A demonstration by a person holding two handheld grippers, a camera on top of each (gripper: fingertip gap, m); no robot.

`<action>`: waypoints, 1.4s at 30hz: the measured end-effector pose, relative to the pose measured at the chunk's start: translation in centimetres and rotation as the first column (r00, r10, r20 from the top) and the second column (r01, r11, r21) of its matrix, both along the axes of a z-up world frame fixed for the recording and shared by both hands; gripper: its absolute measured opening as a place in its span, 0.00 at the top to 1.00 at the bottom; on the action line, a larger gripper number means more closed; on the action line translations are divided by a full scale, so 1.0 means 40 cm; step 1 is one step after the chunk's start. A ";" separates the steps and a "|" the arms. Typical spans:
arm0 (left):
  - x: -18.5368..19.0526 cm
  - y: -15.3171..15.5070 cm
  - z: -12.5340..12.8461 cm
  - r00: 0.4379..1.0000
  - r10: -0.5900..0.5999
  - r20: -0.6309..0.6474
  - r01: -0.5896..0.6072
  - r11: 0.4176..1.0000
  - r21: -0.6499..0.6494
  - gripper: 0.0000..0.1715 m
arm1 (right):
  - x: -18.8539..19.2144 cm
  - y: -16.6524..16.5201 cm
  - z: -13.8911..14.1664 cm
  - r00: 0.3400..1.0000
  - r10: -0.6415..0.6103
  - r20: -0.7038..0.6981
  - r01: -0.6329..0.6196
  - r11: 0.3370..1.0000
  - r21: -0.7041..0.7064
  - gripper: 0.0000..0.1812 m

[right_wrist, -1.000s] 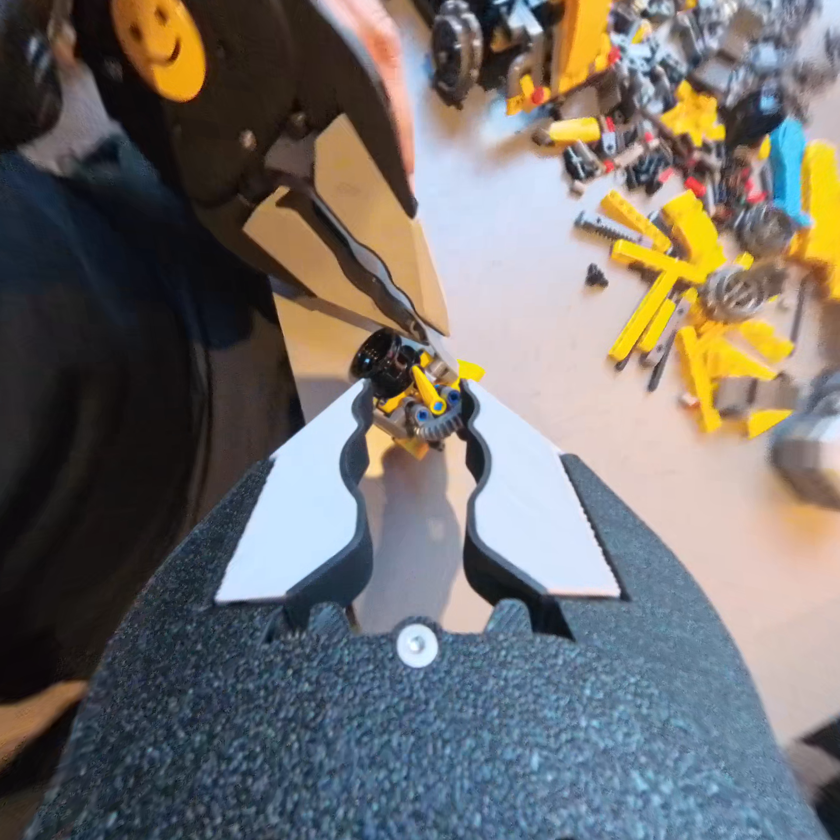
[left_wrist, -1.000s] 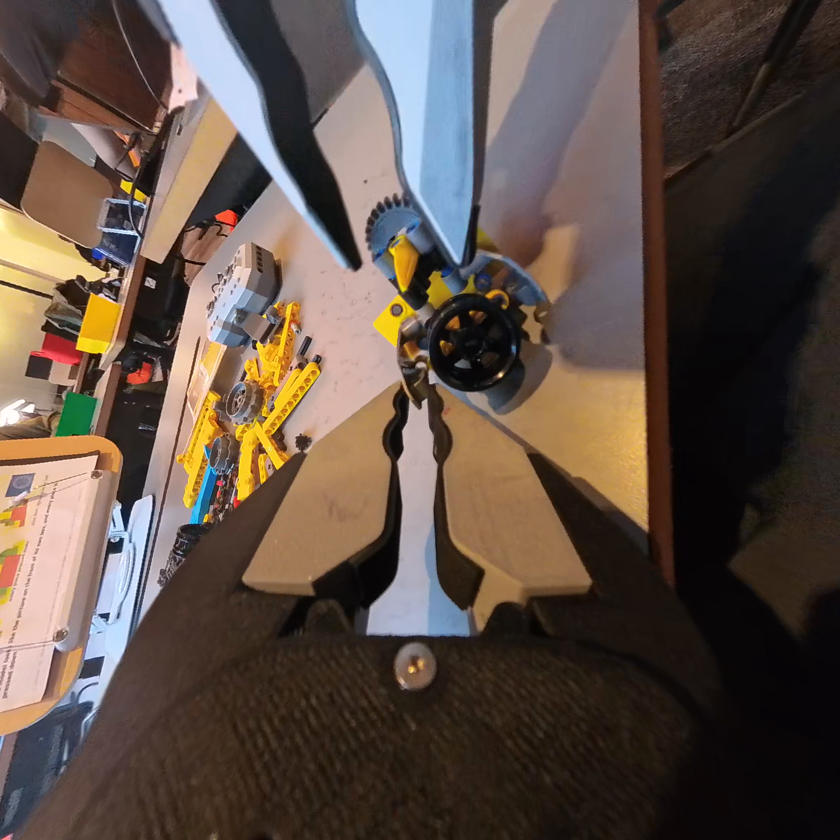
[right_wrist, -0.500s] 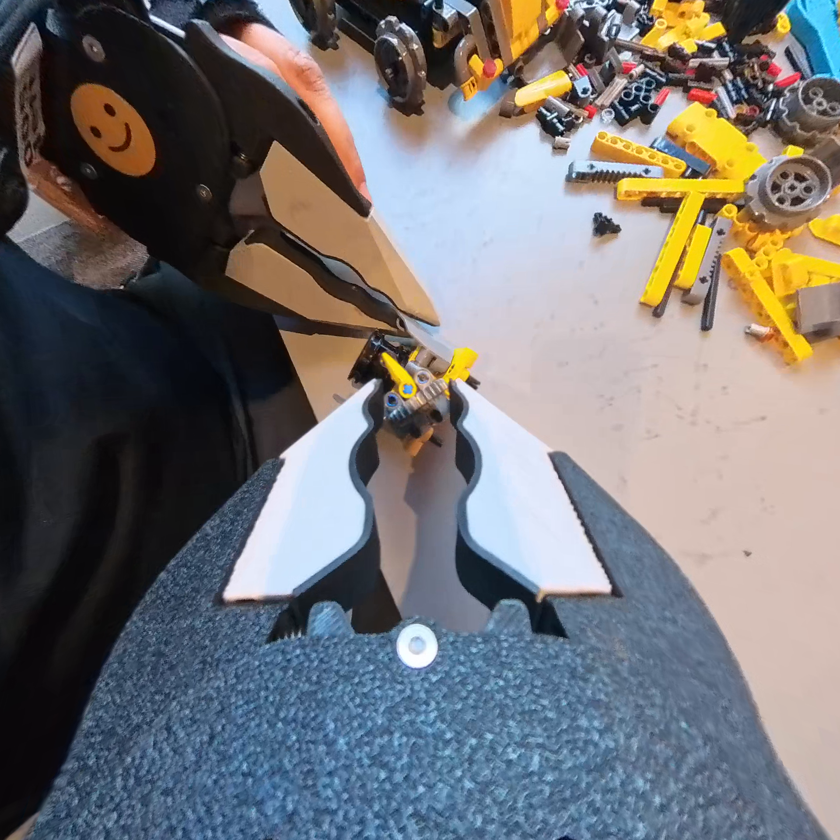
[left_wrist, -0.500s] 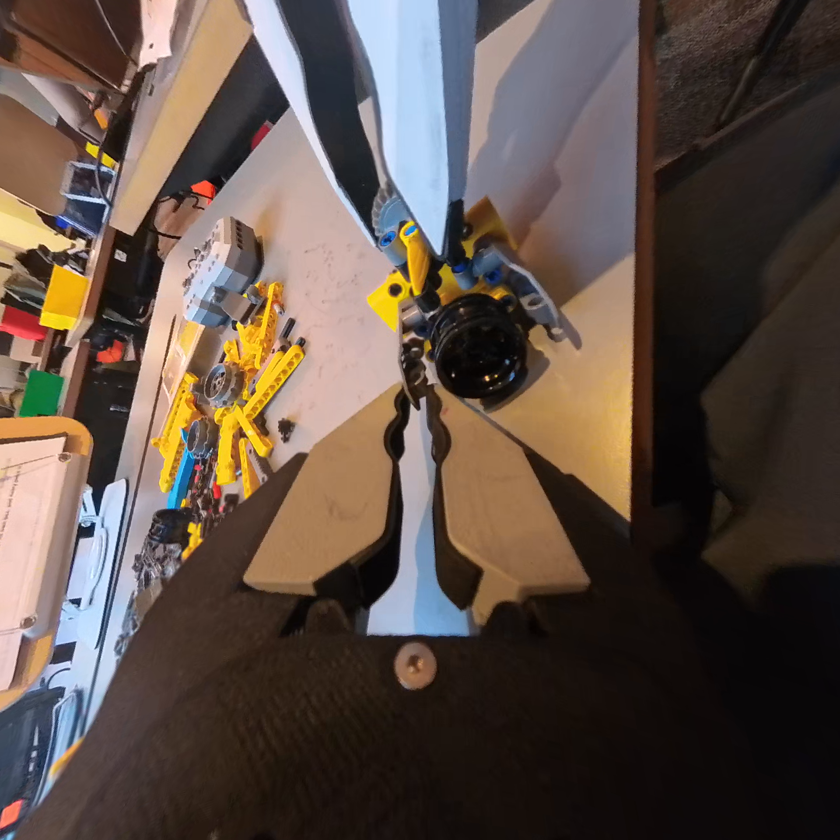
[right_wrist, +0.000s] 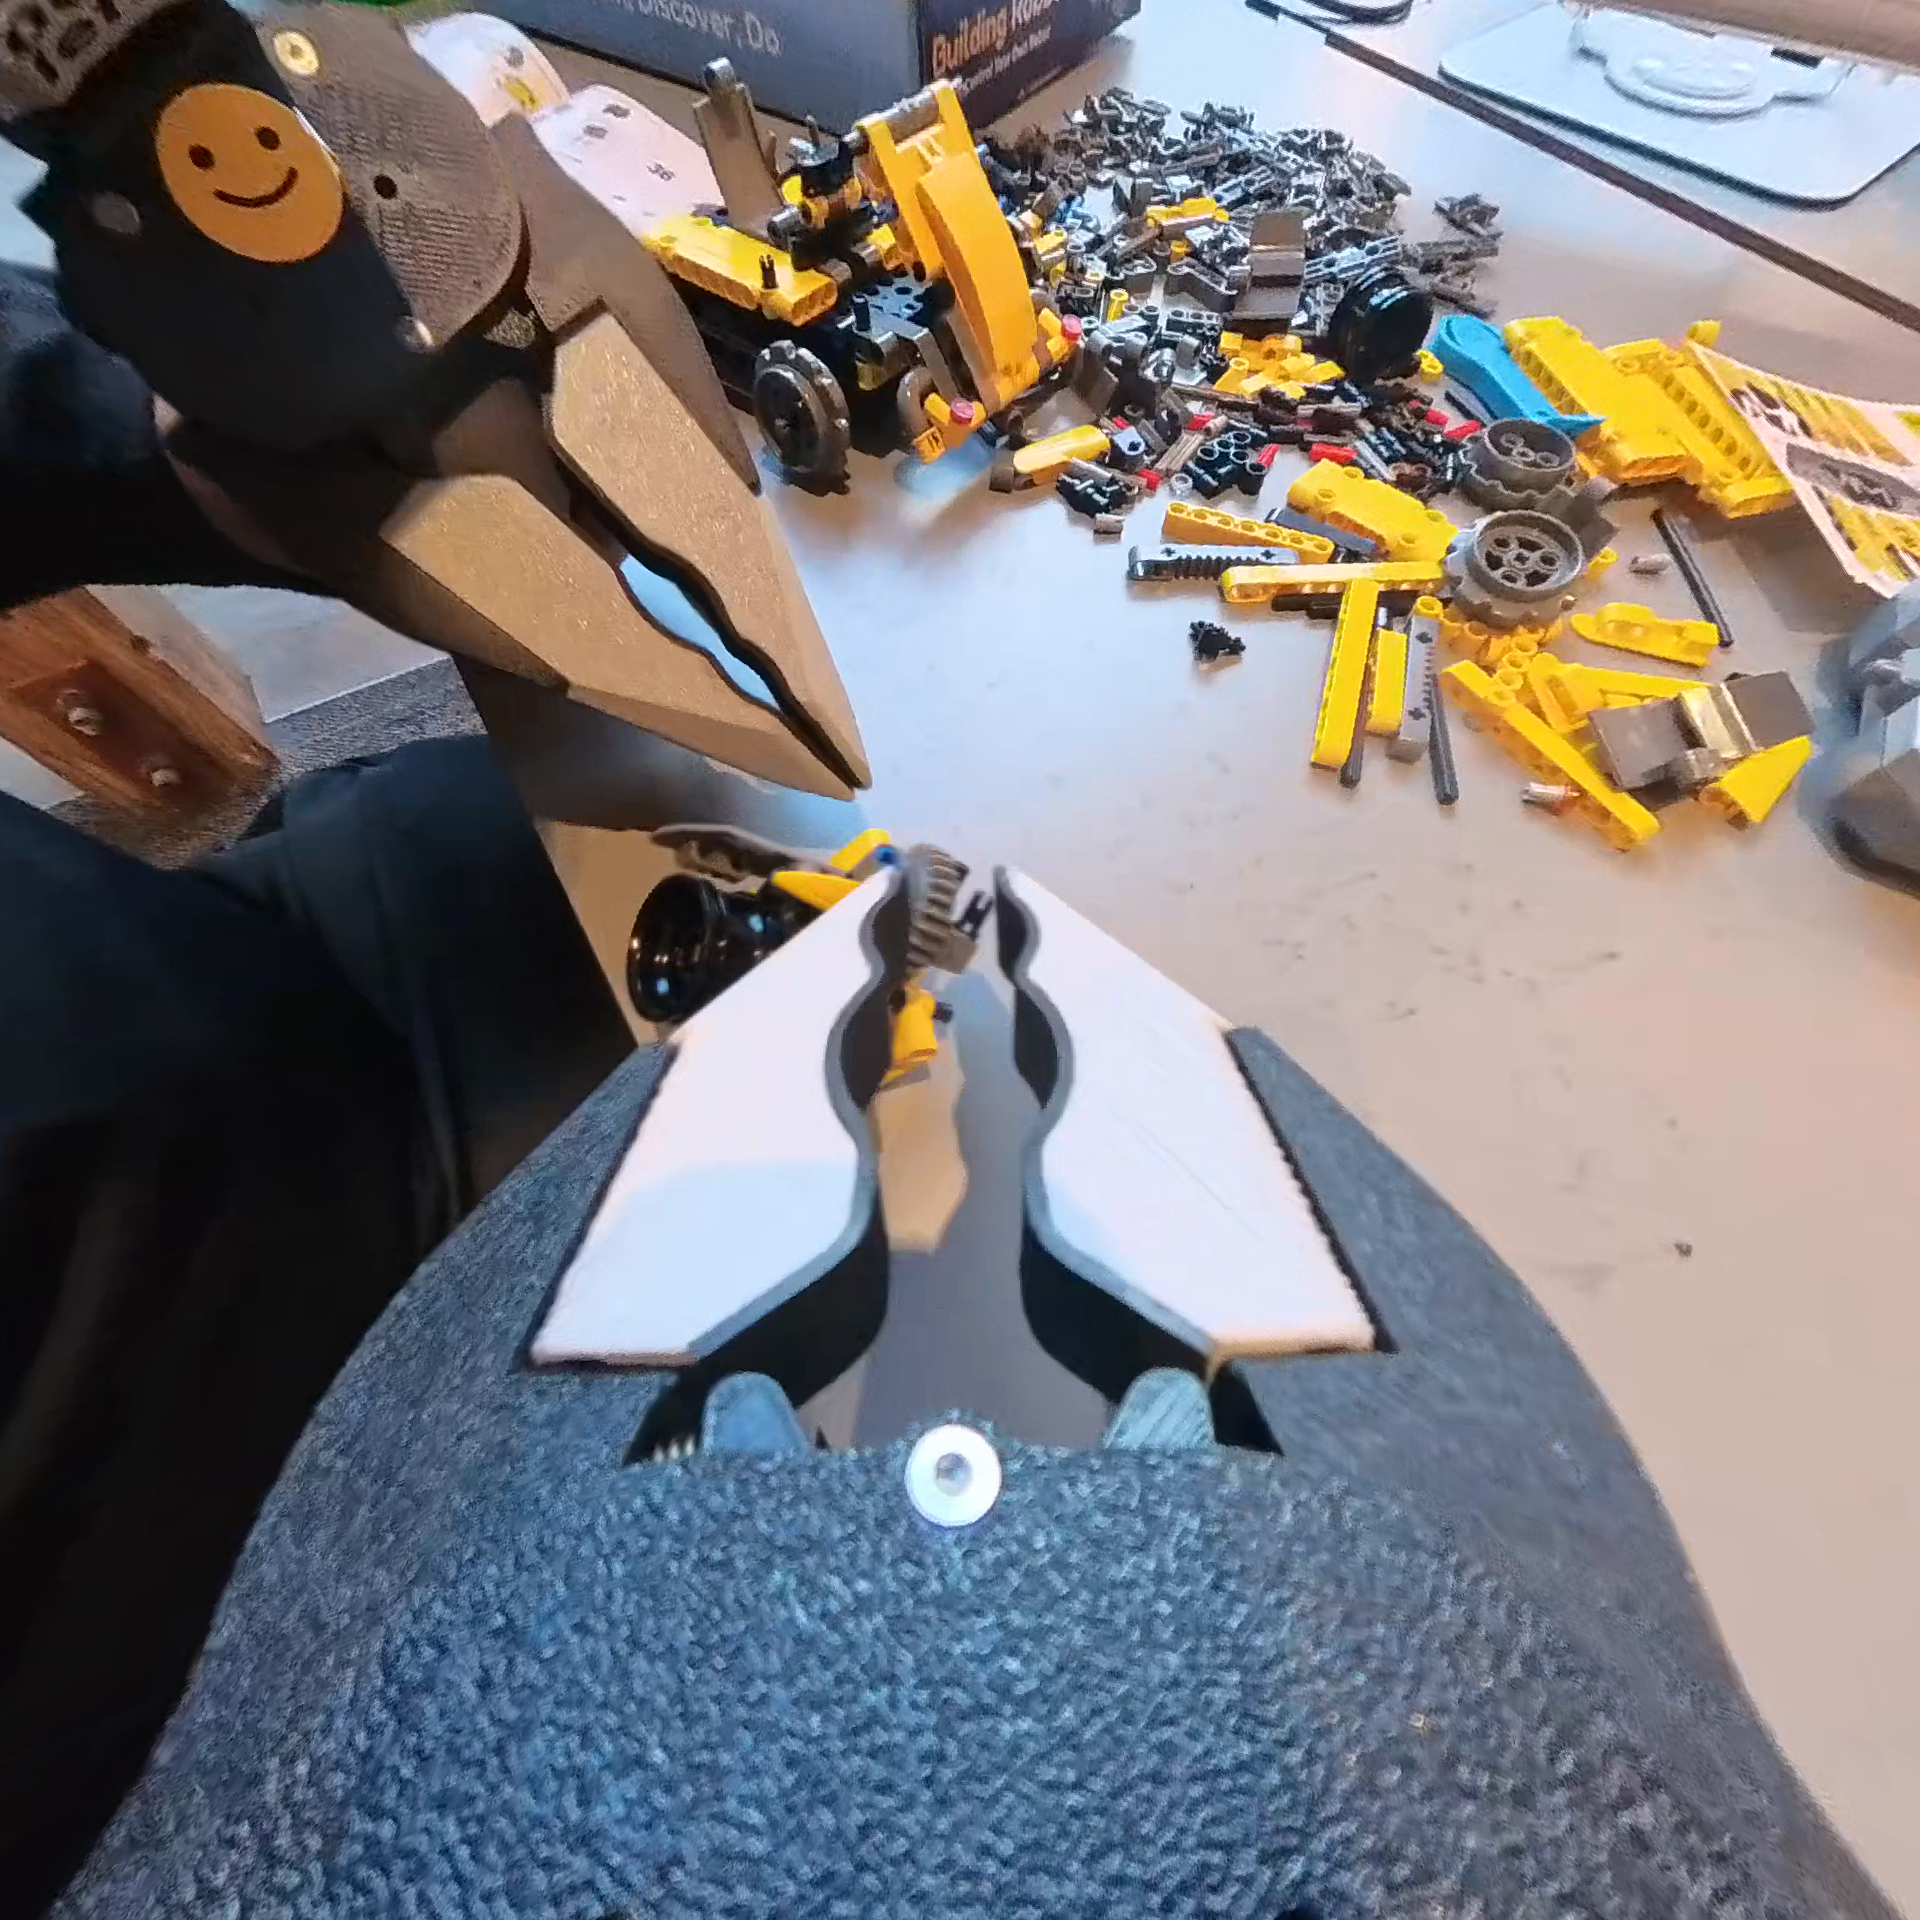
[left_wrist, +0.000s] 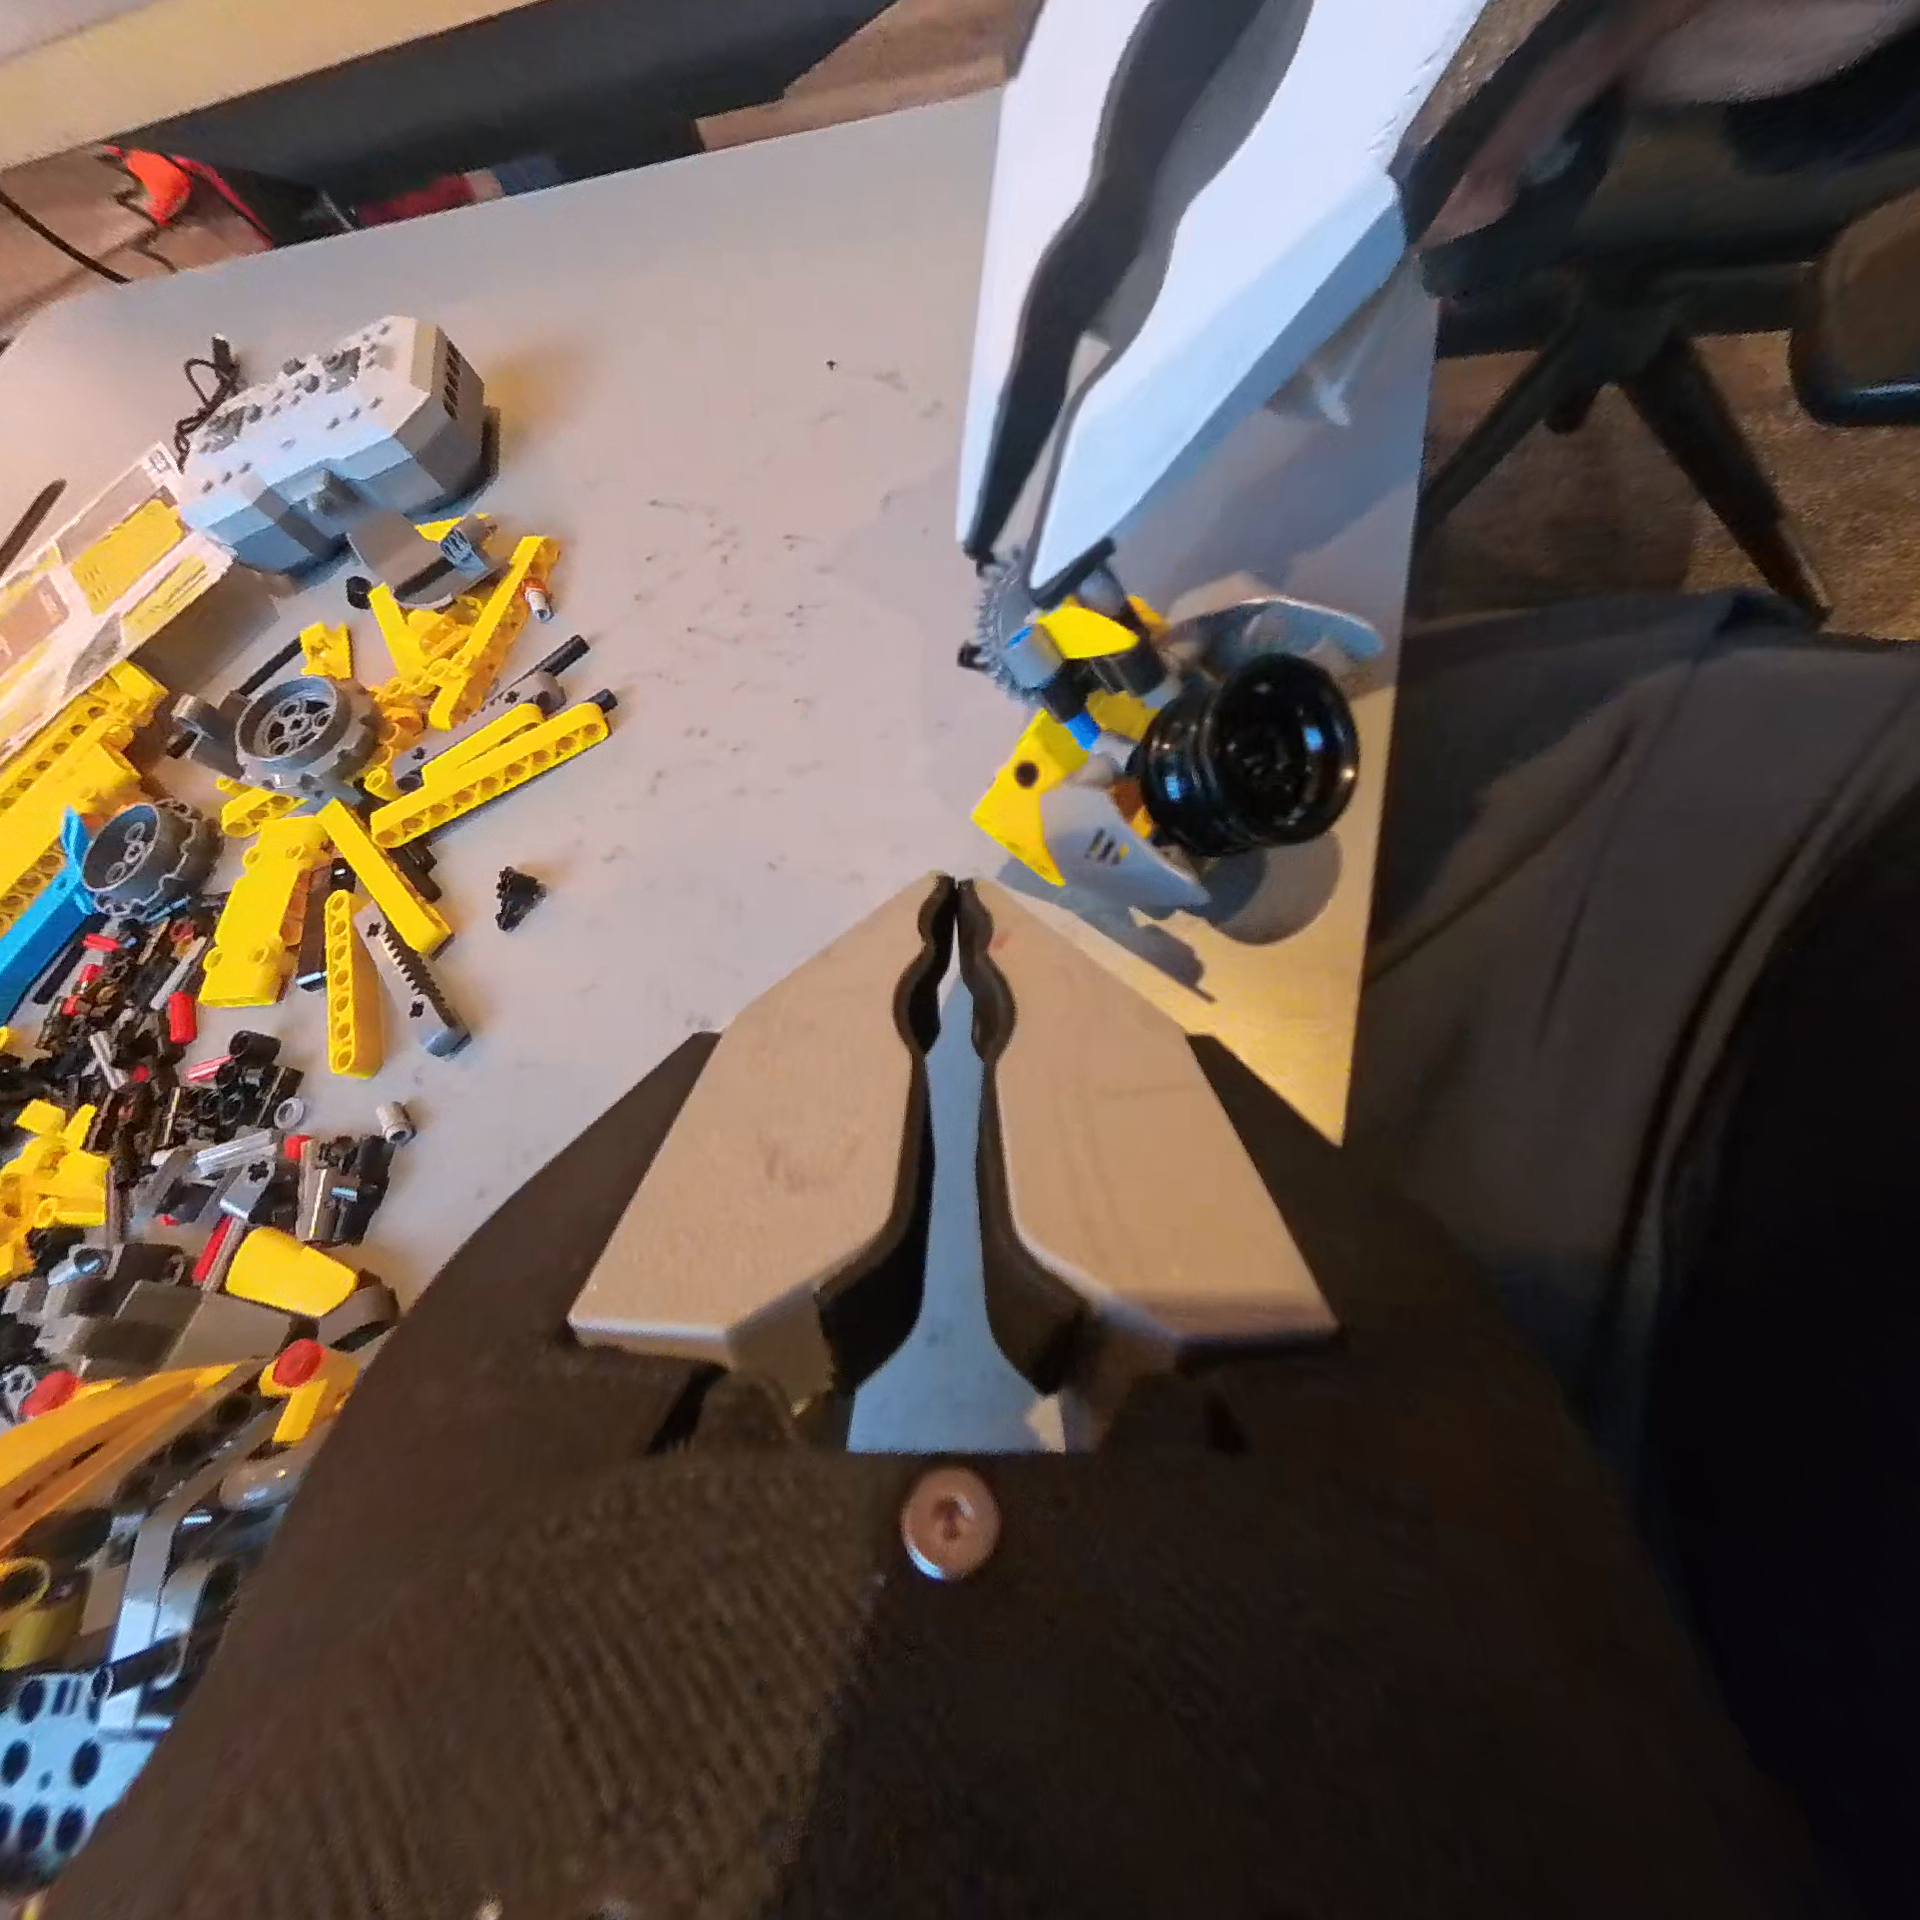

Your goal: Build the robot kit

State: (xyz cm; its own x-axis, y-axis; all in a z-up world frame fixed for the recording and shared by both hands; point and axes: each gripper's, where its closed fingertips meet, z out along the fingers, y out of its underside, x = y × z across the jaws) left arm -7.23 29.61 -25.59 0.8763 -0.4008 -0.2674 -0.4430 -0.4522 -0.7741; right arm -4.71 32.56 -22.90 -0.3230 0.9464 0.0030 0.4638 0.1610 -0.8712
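Note:
A small brick assembly (left_wrist: pixel 1081 717) of yellow and grey parts with a black wheel (left_wrist: pixel 1247 753) and a grey gear (right_wrist: pixel 925 920) sits near the table's right edge. My right gripper (right_wrist: pixel 940 883), with white fingers, is shut on its gear end; it also shows in the left wrist view (left_wrist: pixel 1029 556), coming in from above. My left gripper (left_wrist: pixel 956 888) is shut and empty, its tips a short way in front of the assembly and clear of it. It shows in the right wrist view (right_wrist: pixel 857 774), just above and left of the assembly.
A grey table (left_wrist: pixel 727 416) bears a spread of loose yellow, black and grey bricks (left_wrist: pixel 312 831), a grey motor block (left_wrist: pixel 332 436), a partly built yellow vehicle (right_wrist: pixel 904 312) and a printed sheet (right_wrist: pixel 1839 468). A person's dark-clothed leg (left_wrist: pixel 1662 935) lies beyond the table edge (left_wrist: pixel 1387 831). There is about 5 cm between the tips of the two grippers. The partly built yellow vehicle (right_wrist: pixel 904 312) is about 20 cm from my left fingertips. It turns up in the left wrist view (left_wrist: pixel 76 1703) as well.
My left gripper has let go of the assembly's grey part, closed fully and drawn back. My right gripper has kept hold of the assembly and turned it.

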 end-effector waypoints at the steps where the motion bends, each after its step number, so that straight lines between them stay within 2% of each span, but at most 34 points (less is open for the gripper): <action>1: 0.000 0.000 -0.003 1.000 0.002 -0.010 -0.002 1.000 -0.004 1.00 | 0.000 -0.002 0.004 1.000 0.007 -0.002 -0.007 1.000 -0.012 0.88; 3: 0.002 -0.001 -0.006 1.000 -0.004 0.013 0.004 1.000 -0.025 1.00 | 0.004 -0.007 0.015 0.999 0.032 0.005 -0.031 0.997 -0.069 0.86; 5: -0.004 0.000 -0.006 0.995 0.014 0.098 -0.008 0.998 -0.061 1.00 | 0.007 -0.006 0.024 0.999 0.041 0.005 -0.041 0.994 -0.105 0.80; 9: -0.033 0.003 0.000 0.963 0.069 0.262 -0.042 0.993 -0.111 1.00 | 0.024 -0.039 0.015 0.993 0.110 0.036 -0.103 0.982 -0.155 0.79; 11: -0.029 0.001 -0.002 0.964 0.067 0.256 -0.040 0.993 -0.113 1.00 | 0.027 -0.056 -0.004 0.991 0.131 0.039 -0.124 0.982 -0.143 0.79; 13: -0.014 -0.002 -0.001 0.974 0.035 0.223 -0.014 0.995 -0.095 1.00 | 0.027 -0.068 -0.004 0.989 0.146 0.018 -0.141 0.979 -0.147 0.86; 14: -0.005 -0.004 0.004 0.975 0.012 0.222 0.006 0.997 -0.079 0.98 | 0.026 -0.069 -0.006 0.988 0.151 0.017 -0.147 0.979 -0.140 0.87; 16: 0.033 -0.017 0.015 0.960 -0.094 0.265 0.115 0.991 -0.067 0.85 | 0.023 -0.075 -0.005 0.985 0.170 0.015 -0.166 0.977 -0.137 0.87; 18: 0.030 -0.019 0.015 0.951 -0.125 0.282 0.151 0.986 -0.073 0.81 | 0.021 -0.080 -0.005 0.980 0.198 0.020 -0.193 0.970 -0.147 0.87; 20: 0.042 -0.033 0.012 0.923 -0.192 0.332 0.239 0.965 -0.107 0.84 | 0.022 -0.086 -0.004 0.972 0.233 0.021 -0.228 0.962 -0.149 0.87; 22: 0.054 -0.039 0.009 0.895 -0.228 0.383 0.299 0.944 -0.137 0.82 | 0.022 -0.090 0.000 0.965 0.264 0.005 -0.261 0.958 -0.120 0.87; 23: 0.061 -0.045 0.006 0.880 -0.250 0.403 0.335 0.930 -0.154 0.78 | 0.021 -0.090 0.002 0.963 0.271 -0.010 -0.271 0.958 -0.094 0.87; 25: 0.082 -0.067 0.004 0.840 -0.314 0.442 0.426 0.887 -0.180 0.56 | 0.017 -0.084 0.010 0.960 0.274 -0.055 -0.276 0.960 -0.033 0.87; 28: 0.075 -0.061 0.018 0.829 -0.311 0.466 0.419 0.896 -0.147 0.56 | 0.021 -0.081 0.019 0.951 0.288 -0.111 -0.290 0.957 0.003 0.87; 31: 0.084 -0.058 0.012 0.825 -0.306 0.475 0.426 0.889 -0.168 0.56 | 0.015 -0.081 0.029 0.942 0.304 -0.144 -0.304 0.953 0.022 0.87; 35: 0.096 -0.037 -0.039 0.892 -0.280 0.354 0.380 0.889 -0.255 0.58 | -0.004 -0.081 0.022 0.936 0.325 -0.134 -0.322 0.946 0.044 0.88; 37: 0.087 -0.015 -0.045 0.915 -0.244 0.322 0.333 0.907 -0.258 0.67 | -0.008 -0.080 0.017 0.933 0.340 -0.122 -0.337 0.941 0.042 0.87; 42: 0.060 0.010 -0.039 0.914 -0.105 0.391 0.223 0.936 -0.271 0.68 | -0.029 -0.029 0.009 0.973 0.219 -0.071 -0.216 0.975 0.052 0.88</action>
